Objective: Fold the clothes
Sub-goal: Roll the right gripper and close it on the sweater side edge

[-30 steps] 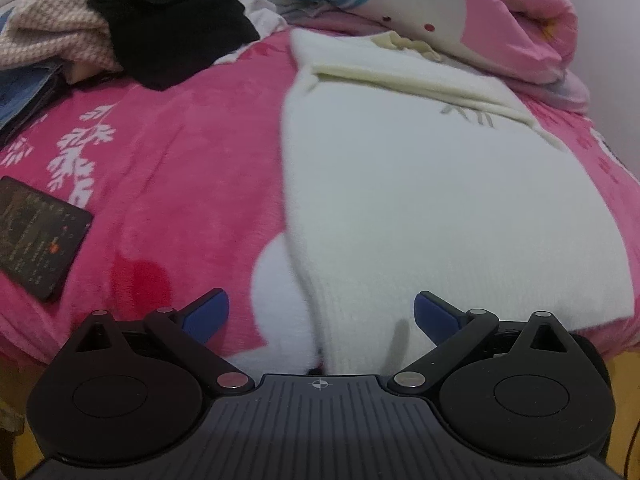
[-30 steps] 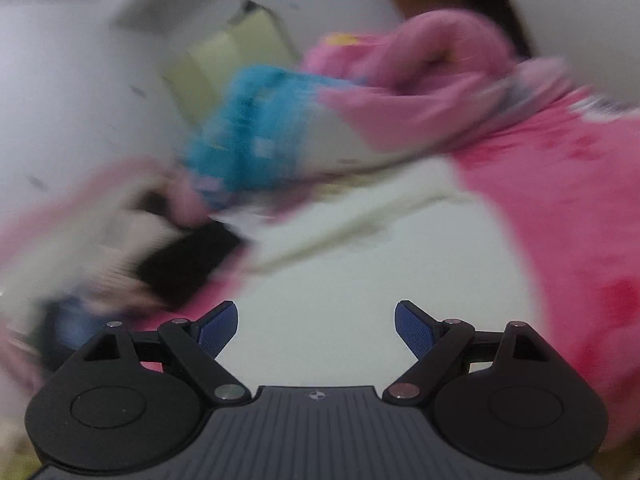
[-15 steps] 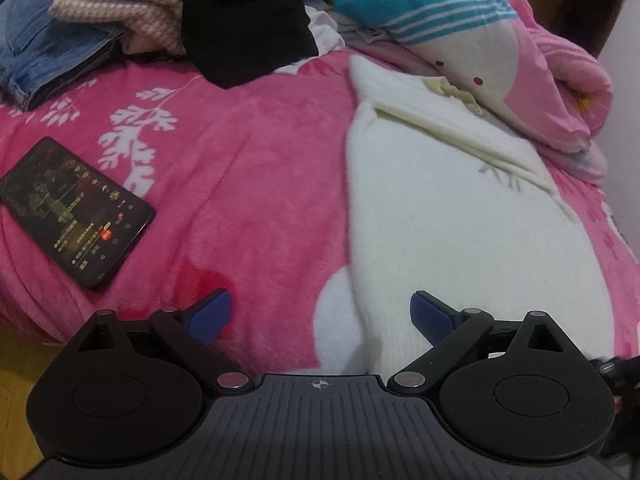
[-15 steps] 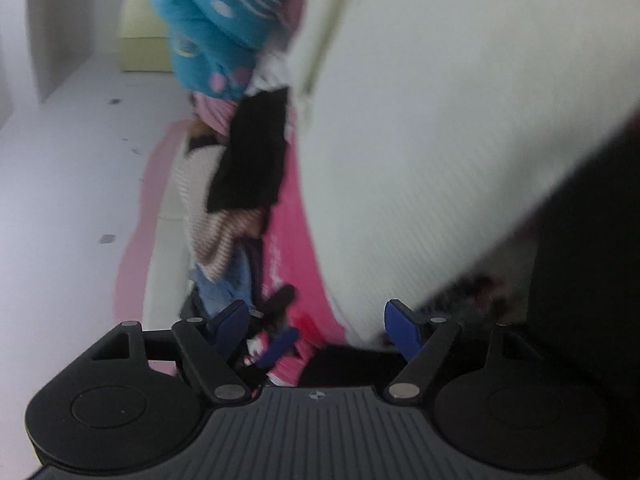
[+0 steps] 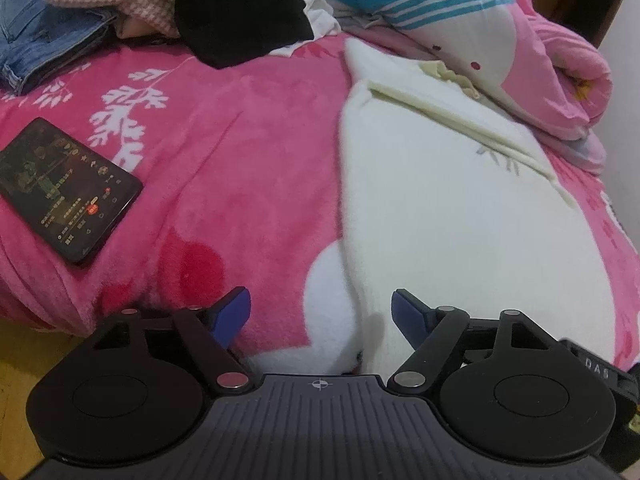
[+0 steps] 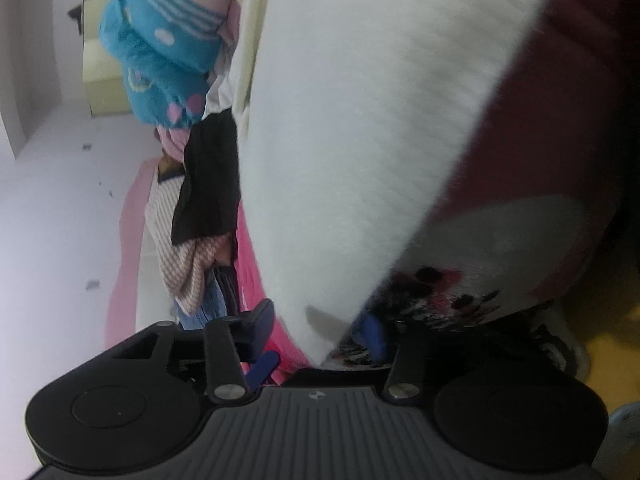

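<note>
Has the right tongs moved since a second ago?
Yes. The right tongs came down from above the bed to the white garment's near corner, rolled sideways, and are closing around that corner.

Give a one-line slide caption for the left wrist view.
Left gripper, closing, straddles the near corner of a white sweater on a pink blanket.

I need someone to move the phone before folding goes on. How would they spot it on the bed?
Start from the pink blanket that covers the bed. The phone lies flat near its front left edge, well left of the white sweater and in front of the jeans. It is the only hard, dark slab there, with a lit screen.
</note>
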Tool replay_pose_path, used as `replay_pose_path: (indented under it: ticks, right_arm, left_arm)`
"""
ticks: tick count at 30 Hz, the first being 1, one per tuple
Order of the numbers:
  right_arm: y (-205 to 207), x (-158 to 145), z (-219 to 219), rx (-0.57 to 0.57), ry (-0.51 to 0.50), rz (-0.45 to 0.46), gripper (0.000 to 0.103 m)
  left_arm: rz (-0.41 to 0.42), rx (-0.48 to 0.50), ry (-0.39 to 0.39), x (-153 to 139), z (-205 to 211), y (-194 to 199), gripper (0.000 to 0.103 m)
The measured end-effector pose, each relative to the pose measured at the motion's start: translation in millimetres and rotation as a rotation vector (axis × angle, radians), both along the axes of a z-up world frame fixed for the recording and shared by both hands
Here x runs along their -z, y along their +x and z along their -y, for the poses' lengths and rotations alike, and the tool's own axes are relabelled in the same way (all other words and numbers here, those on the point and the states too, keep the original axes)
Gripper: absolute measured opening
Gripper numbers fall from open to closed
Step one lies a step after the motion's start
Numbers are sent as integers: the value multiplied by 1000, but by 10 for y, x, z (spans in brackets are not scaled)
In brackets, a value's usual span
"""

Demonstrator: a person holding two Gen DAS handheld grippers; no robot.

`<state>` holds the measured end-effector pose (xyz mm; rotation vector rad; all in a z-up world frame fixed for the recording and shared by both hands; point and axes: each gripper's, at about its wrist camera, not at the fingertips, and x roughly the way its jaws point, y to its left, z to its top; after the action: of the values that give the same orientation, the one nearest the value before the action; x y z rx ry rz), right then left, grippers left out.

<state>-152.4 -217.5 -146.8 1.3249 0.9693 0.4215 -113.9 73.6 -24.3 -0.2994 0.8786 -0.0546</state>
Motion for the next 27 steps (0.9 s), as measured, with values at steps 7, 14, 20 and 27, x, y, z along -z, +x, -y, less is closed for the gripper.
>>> replay_pose_path:
  ticks: [7, 14, 20, 27]
  right_arm:
    - [-97, 0, 44, 49, 25, 37, 31]
    - [-14, 74, -16, 38, 63, 21, 31]
    - [71, 117, -82, 11, 94, 12, 31]
    - [117, 196, -98, 3, 137, 3, 31]
  left_arm:
    - [-8, 12, 53, 30, 59, 15, 75]
    - [-13, 20, 74, 37, 99, 15, 74]
    - [-15, 21, 93, 31, 133, 26, 74]
    - [-12, 26, 131, 21, 185, 32, 75]
